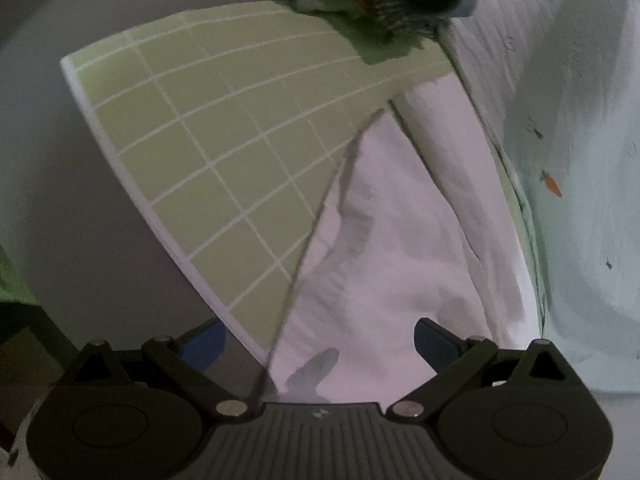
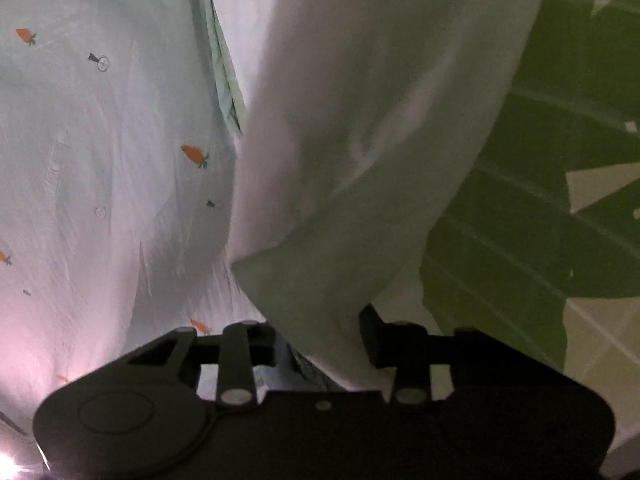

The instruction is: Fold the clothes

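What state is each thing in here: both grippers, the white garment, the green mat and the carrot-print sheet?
Left gripper: jaws open, holding nothing, above the white garment.
Right gripper: jaws shut on the garment.
White garment: partly on the mat, one part lifted and hanging.
Green grid mat: spread flat, partly covered.
Carrot-print sheet: spread out, lightly creased.

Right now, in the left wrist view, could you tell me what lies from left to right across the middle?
Grey floor → green grid mat → white garment → pale carrot-print sheet.
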